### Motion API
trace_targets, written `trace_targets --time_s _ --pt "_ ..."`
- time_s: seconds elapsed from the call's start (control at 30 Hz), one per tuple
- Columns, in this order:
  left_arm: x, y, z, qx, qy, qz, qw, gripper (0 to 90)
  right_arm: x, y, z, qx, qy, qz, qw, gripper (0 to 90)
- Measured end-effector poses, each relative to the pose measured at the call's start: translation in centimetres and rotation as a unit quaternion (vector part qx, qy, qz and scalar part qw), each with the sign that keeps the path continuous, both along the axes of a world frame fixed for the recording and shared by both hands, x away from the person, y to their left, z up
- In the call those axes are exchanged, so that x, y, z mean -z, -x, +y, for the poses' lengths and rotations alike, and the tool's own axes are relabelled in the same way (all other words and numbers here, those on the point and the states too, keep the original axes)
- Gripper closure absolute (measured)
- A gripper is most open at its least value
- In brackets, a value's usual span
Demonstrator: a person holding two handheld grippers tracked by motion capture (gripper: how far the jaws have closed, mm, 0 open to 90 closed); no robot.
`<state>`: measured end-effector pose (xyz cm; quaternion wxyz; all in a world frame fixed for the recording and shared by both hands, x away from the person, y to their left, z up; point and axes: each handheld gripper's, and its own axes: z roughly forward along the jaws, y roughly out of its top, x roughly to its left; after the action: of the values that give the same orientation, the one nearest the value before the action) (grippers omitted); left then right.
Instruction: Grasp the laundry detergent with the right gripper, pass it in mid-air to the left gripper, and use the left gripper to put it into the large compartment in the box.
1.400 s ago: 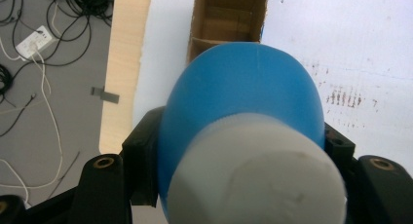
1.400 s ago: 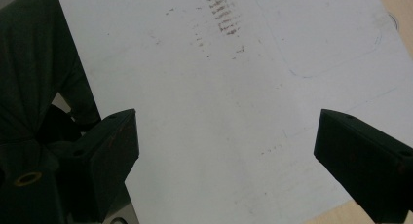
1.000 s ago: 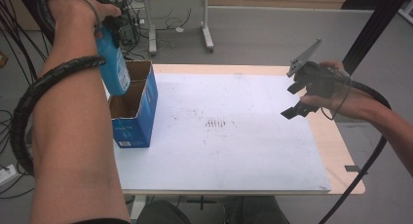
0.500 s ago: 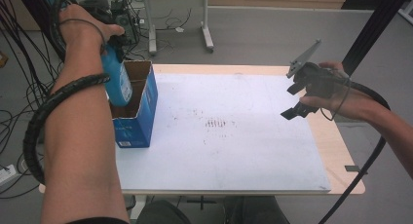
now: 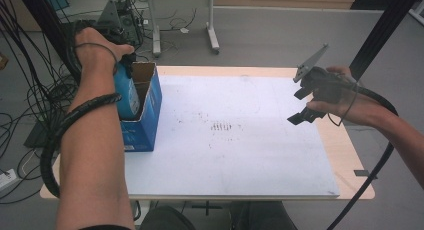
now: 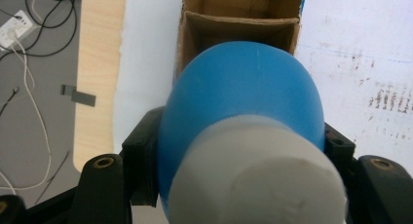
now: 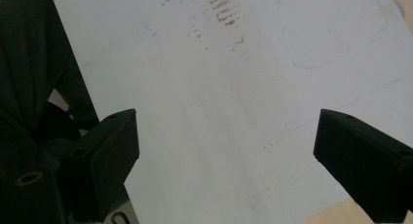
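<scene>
Left hand-held gripper [image 5: 121, 70]: you have it at the far left corner of the bench, pointing down, with its jaws clamped on the blue bottle.
Grip: in the left gripper view, the two black jaws press on opposite sides of the bottle's blue body, just below its white cap [image 6: 255, 177].
Blue bottle [image 5: 126, 92]: it hangs upright from your left hand-held gripper, its lower part already inside the open top of the cardboard box. In the left gripper view, the bottle [image 6: 241, 83] sits directly over the brown interior of the box.
Cardboard box [image 5: 146, 112]: blue outside, brown inside, open at the top, it stands on the left edge of the white sheet. Whether the bottle's base touches the bottom of the box cannot be told.
Right hand-held gripper [image 5: 305, 105]: you hold it above the right side of the bench, well apart from the box and bottle, with its jaws spread wide and nothing between them.
Right gripper view: the two black jaws stand far apart over the white sheet [image 7: 234, 87], which shows faint dark smudges.
White sheet [image 5: 240, 150]: it covers most of the bench [image 5: 350, 155], leaving the wooden top bare along the right and far edges.
</scene>
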<state>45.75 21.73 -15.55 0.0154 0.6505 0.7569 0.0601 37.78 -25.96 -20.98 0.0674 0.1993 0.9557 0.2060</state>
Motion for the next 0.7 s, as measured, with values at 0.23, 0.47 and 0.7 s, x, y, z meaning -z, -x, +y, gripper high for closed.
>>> trace_targets --time_s 0.23,0.47,0.7 --pt "2.4 -0.1 0.0 0.005 -0.004 0.005 1.0000 36.7 0.3 0.0 -0.1 0.001 0.002 0.002 1.0000 9.4" --pt "4.5 -0.3 0.0 0.009 -0.001 0.007 0.9999 36.7 0.6 -0.2 -0.2 0.006 0.003 0.002 1.0000 9.4" --pt "6.6 -0.6 -0.1 0.016 0.006 0.012 0.9998 36.7 1.1 -0.3 -0.4 0.009 0.006 0.006 0.9999 9.4"
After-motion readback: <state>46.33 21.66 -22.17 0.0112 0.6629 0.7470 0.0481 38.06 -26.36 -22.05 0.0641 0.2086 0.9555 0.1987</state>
